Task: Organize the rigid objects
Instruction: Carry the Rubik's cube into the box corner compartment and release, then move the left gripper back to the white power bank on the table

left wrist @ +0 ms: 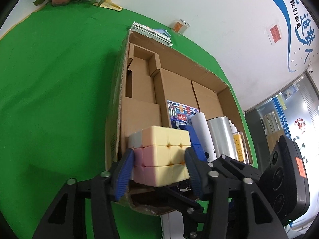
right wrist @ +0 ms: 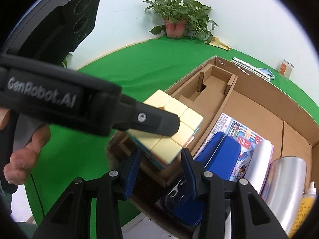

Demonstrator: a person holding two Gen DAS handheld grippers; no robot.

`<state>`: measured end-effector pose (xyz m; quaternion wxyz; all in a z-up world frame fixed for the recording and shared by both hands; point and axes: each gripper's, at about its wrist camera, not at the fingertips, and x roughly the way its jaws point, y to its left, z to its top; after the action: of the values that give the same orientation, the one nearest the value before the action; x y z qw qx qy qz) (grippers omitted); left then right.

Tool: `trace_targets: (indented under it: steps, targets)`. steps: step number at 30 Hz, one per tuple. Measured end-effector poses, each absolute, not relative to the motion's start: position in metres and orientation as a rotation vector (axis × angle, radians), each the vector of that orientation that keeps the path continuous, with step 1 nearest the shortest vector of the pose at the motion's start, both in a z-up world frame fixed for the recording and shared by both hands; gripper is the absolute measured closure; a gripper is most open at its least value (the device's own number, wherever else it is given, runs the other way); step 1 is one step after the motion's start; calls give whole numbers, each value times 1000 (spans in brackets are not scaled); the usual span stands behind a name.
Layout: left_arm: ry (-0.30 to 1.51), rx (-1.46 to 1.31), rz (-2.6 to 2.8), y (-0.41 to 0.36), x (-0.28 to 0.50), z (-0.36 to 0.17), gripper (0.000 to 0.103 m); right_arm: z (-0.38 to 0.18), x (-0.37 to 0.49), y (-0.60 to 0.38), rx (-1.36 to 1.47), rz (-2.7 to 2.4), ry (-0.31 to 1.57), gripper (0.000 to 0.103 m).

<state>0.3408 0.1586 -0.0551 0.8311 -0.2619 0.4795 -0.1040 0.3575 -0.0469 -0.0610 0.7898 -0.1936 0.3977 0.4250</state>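
The left tool (left wrist: 158, 169) is clamped on a pastel puzzle cube (left wrist: 161, 155), its blue ribbed pads (left wrist: 124, 173) pressed against the cube's two sides. The cube is held above the near left corner of an open cardboard box (left wrist: 119, 91), roughly level, with its yellow and pink faces toward the camera.

In the right wrist view, the right tool (right wrist: 159, 171) has its fingers spread apart with nothing between them; it hangs just short of the cube (right wrist: 169, 131), whose lower edge shows in the gap between the pads. The black body of the left tool crosses this view from the left, and the person's hand (right wrist: 24, 159) grips its handle.

Inside the box, cardboard dividers (left wrist: 151, 73) form a narrow compartment along the left side. Along the near right side lie a blue case (right wrist: 219, 155), a colourful printed booklet (right wrist: 241, 137), a white tube (left wrist: 200, 127), a silver can (left wrist: 221, 133) and a small bottle with a yellow label (left wrist: 238, 145), packed close together.

The box sits on a green worktop (left wrist: 49, 79). Beyond its far end lie a flat packaged item (left wrist: 151, 32) and a small clear jar with an orange label (left wrist: 180, 26). A potted plant (right wrist: 177, 20) stands in the corner by the white wall.
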Motion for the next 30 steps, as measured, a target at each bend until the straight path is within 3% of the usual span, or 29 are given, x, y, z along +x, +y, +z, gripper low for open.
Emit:
trace_targets:
  steps: [5, 7, 8, 9, 10, 11, 14, 23, 24, 25, 26, 27, 28, 29, 30]
  targets:
    - [986, -529, -205, 160, 331, -48, 76, -63, 350, -53, -391, 910, 857, 61]
    - [950, -487, -174, 159, 319, -40, 76, -57, 341, -62, -378, 897, 838, 60]
    - [927, -469, -163, 159, 312, -34, 72, -53, 336, -67, -376, 875, 810, 50]
    - [895, -451, -149, 159, 304, -27, 65, -48, 329, -74, -365, 861, 773, 30]
    - [845, -431, -117, 157, 292, -18, 36, -41, 318, -83, -355, 828, 730, 16]
    - [811, -423, -91, 158, 284, -13, 0, -36, 307, -93, -339, 774, 687, 2]
    - [645, -394, -17, 152, 250, -1, 1, -33, 275, -123, -296, 692, 653, 1]
    - [650, -280, 21, 92, 195, -14, 1, -50, 262, -170, -210, 494, 723, 1]
    - [666, -261, 43, 83, 191, -19, 1, -51, 259, -179, -177, 487, 720, 6]
    - [676, -249, 57, 78, 185, -23, 12, -51, 250, -189, -154, 483, 714, 14]
    - [690, -237, 70, 69, 187, -30, 42, -51, 246, -198, -146, 451, 712, 34]
    - [721, -250, 52, 63, 187, -39, 62, -52, 243, -200, -153, 431, 712, 38]
    - [750, -277, 25, 59, 189, -47, 92, -53, 241, -205, -149, 422, 707, 38]
    - [791, -310, 1, 55, 191, -55, 95, -55, 239, -209, -134, 431, 703, 36]
    - [813, -315, -7, 52, 191, -60, 95, -54, 236, -215, -122, 429, 708, 20]
